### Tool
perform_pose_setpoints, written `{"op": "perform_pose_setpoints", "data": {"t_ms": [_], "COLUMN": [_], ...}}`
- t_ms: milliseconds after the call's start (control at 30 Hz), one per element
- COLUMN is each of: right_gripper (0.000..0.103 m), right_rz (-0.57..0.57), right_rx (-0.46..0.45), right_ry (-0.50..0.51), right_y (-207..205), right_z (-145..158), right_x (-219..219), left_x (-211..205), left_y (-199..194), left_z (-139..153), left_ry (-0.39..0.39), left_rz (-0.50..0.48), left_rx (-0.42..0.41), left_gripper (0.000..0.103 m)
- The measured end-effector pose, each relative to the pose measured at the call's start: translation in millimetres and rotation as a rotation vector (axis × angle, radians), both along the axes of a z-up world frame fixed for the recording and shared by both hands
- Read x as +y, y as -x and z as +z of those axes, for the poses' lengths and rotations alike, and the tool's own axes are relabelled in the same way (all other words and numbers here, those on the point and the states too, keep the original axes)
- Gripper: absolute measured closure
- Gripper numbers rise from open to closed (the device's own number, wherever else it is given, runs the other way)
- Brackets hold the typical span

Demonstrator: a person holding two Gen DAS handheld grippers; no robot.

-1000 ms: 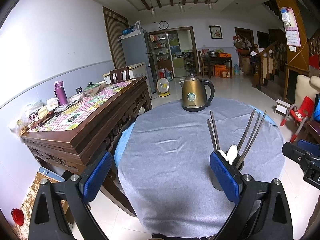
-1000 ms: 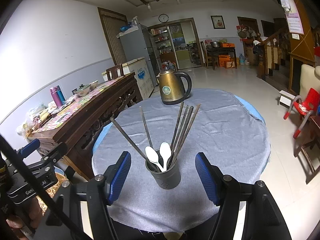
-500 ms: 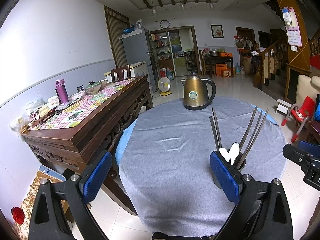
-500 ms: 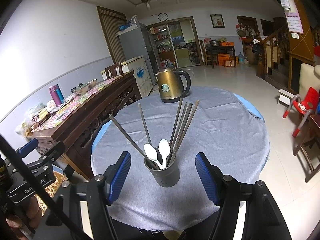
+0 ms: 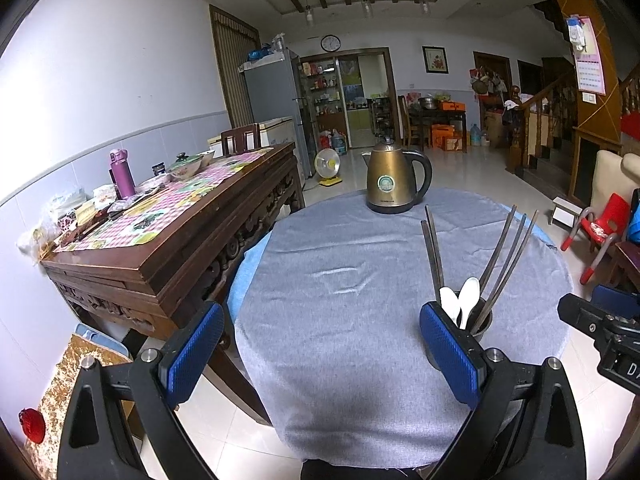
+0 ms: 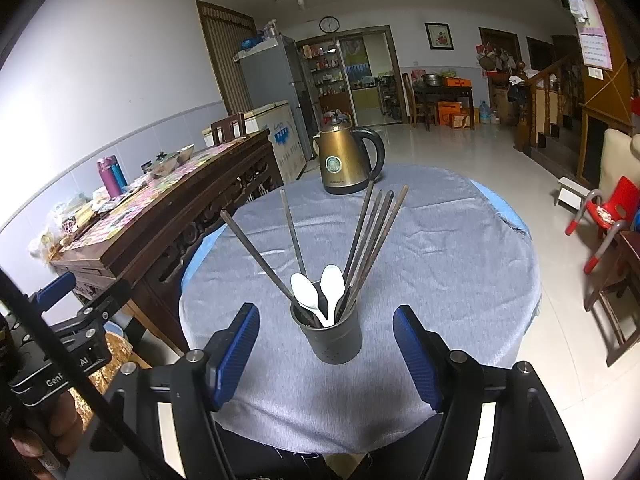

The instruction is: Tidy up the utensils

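Left hand-held gripper (image 5: 320, 354): jaws spread wide, nothing between them, hovering over the near left part of the grey-clothed round table (image 5: 344, 320). Centre of the right wrist view: dark utensil cup (image 6: 327, 336) stands upright near the table's front edge, well apart from the brass kettle (image 6: 347, 160) at the far side. Cup holds long dark chopsticks (image 6: 370, 240), fanned out, two leaning left and a cluster leaning right, plus two white spoons (image 6: 320, 294) with bowls up. Right hand-held gripper (image 6: 326, 354): jaws open, flanking the cup but not touching it. Judgement: chopsticks are light, stiff, thin and probably slick; pinch mid-shaft above the rim, one at a time. Spoons look like ceramic or plastic, cannot tell; if ceramic, brittle. Grip at the neck. Cup may tip when pulled sideways.
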State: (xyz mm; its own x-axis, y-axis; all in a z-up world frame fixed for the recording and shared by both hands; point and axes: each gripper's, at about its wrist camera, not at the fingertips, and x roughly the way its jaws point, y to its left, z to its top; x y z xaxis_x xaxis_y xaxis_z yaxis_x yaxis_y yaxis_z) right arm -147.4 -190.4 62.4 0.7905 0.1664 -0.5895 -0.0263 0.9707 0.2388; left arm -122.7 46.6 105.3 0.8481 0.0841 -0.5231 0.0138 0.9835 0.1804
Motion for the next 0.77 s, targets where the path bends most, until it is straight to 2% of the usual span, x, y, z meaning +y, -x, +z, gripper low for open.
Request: {"op": "perform_pose_setpoints", "data": {"t_ms": [267, 667, 767], "right_gripper": [0.030, 0.030, 0.030], "right_rz": [0.009, 0.009, -0.012], "right_rx": [0.014, 0.063, 0.070], "right_ry": [0.010, 0.009, -0.004], "right_y": [-4, -26, -33], "right_z": [-4, -21, -28], "right_x": [5, -3, -14], "left_x": [0, -13, -13], "left_y": [-4, -30, -44], "left_z": [-3, -24, -33], "left_ry": [0.012, 0.011, 0.043], "left_rz": [0.002, -0.004, -0.022], "left_rx": [0.009, 0.066, 0.091], "left_gripper": [0.005, 0.005, 0.005]}}
